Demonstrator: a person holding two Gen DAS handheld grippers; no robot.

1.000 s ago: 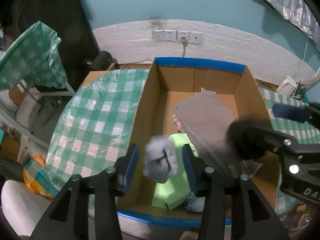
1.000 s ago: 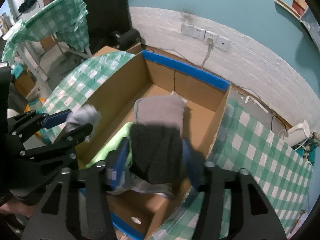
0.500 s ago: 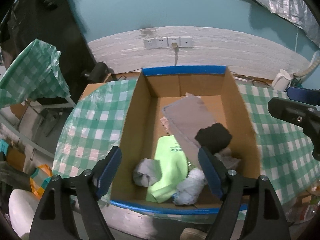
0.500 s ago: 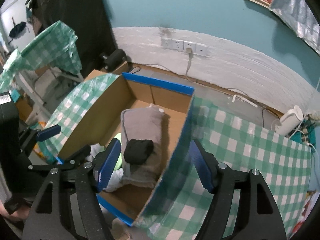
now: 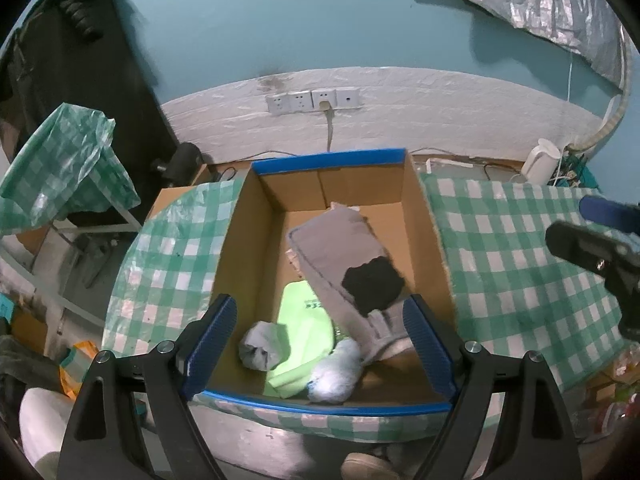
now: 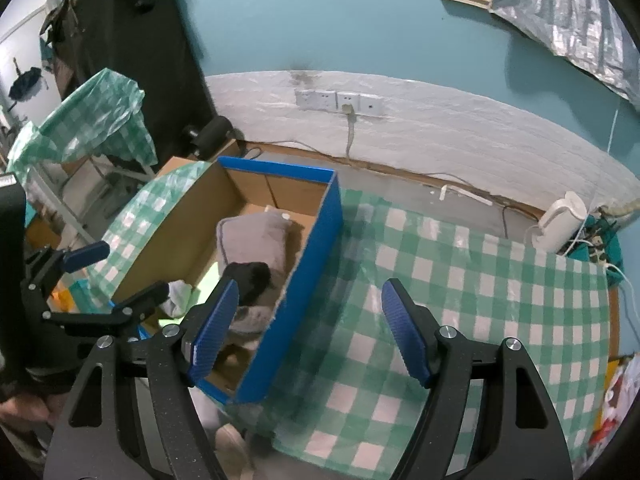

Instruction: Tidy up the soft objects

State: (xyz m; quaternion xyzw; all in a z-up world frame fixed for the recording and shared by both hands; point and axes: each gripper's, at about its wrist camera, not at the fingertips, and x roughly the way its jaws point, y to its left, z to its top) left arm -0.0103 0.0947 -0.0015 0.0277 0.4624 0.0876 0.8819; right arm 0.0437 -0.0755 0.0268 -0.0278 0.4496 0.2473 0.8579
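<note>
While both tongs hang over the desk (image 6: 460, 280) with its green checked cloth, neither one grips anything. The left tongs (image 5: 320, 344) stand spread wide above the near end of the box (image 5: 320, 162), their blue pads apart and nothing between them; the jaws have just been opening. The right tongs (image 6: 310, 328) are spread too, having also just been opening, and hold nothing; they hang over the box's right wall and the cloth beside it.

Inside the box lie the soft things. A grey roll (image 5: 262, 346) rests at the near left, touching a lime cloth (image 5: 304, 320) that runs up the middle of the floor. Just right of the roll, against the near wall, sits a pale blue bundle (image 5: 334, 372). A long grey cushion (image 5: 332, 248) lies aslant from the far middle to the near right, and a black sock (image 5: 374, 284) sits on its near end. In the right view the black sock (image 6: 250, 280) shows on the grey cushion (image 6: 254, 238), partly behind the left pad.

Sockets (image 5: 314, 100) sit on the white wall band behind, one with a plug in it. A white kettle (image 6: 560, 222) stands on the floor at the right.
</note>
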